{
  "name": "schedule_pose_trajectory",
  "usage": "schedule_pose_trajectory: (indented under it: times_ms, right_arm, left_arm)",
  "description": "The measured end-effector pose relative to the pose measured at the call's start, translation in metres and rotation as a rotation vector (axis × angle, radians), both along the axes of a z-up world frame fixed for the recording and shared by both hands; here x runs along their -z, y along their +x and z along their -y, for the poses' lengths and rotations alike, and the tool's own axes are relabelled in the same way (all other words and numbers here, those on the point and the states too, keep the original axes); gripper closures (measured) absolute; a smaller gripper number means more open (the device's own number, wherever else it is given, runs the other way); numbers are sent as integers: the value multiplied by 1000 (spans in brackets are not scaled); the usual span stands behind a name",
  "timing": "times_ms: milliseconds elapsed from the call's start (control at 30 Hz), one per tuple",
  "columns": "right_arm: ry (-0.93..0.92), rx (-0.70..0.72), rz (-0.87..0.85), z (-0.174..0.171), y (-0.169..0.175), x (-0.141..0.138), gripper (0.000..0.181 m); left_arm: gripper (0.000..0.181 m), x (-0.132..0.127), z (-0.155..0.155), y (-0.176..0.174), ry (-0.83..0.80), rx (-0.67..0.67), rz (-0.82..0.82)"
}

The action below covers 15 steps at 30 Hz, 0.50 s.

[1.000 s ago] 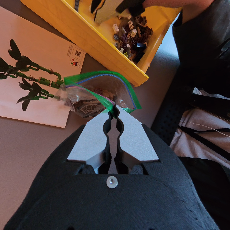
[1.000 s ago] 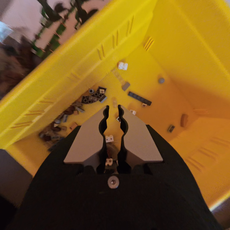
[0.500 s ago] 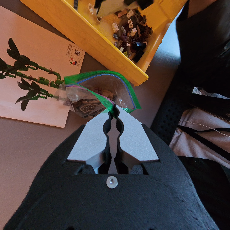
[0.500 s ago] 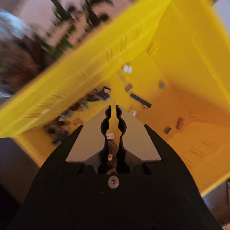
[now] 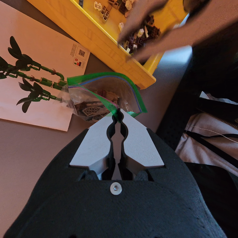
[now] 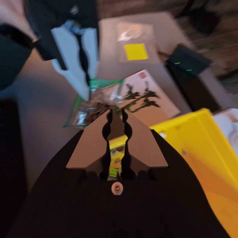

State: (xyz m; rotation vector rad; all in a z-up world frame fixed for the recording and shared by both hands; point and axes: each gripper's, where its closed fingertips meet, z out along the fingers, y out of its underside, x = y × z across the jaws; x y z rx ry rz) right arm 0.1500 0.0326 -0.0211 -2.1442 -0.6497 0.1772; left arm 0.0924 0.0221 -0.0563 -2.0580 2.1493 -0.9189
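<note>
Left wrist view: a brown table (image 5: 32,148) is seen bearing, largest first, a yellow bin (image 5: 90,33) with small building bricks (image 5: 140,39) heaped at its near corner, a pale instruction booklet (image 5: 38,54) printed with a green plant, and a clear zip bag (image 5: 90,103) with a green seal strip, lying between booklet and bin and partly on the booklet; the left gripper (image 5: 118,113) is closed tight on the near edge of that green strip, so that the mouth is held agape.

The bag is judged to be soft, thin and slippery, weighted low by the loose bricks inside; it is best held at the stiffer seal strip, where the film will not tear or slide; its mouth is turned up and toward the bin, and its long axis runs from the pinched corner away toward the booklet.

Right wrist view, heavily blurred: the right gripper (image 6: 116,111) is seen above the bin's rim, pointed at the bag; its jaws are parted by a narrow gap, and whether a small piece is pinched at the tips cannot be told.
</note>
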Motion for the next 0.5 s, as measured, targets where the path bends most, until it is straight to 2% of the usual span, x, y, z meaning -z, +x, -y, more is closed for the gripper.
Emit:
schedule_pose_trajectory:
  times_ms: [33,67,100,167,267,433,500]
  right_arm:
    - [52,87,-10,-5,26,-7,171]
    - [61,172,-19,-9,52,-4,170]
    - [16,237,-37,-10,72,12,168]
    - [-182,337,-52,-8,98,62,160]
    - [-357,356,9,-5,103,115,158]
    - [-372,398,32,-12,103,132,161]
    - [-377,394,22,-11,103,132,174]
  left_arm:
    - [181,0,-1,0,-4,-3,-1]
    - [181,0,-1,-1,-8,-6,-2]
    - [181,0,-1,-1,-11,-7,-5]
    - [181,1,0,0,-12,-5,-8]
    - [181,2,1,-1,-4,3,-12]
    - [181,2,0,-1,-14,-1,-14]
    - [181,2,0,-1,-12,-1,-14]
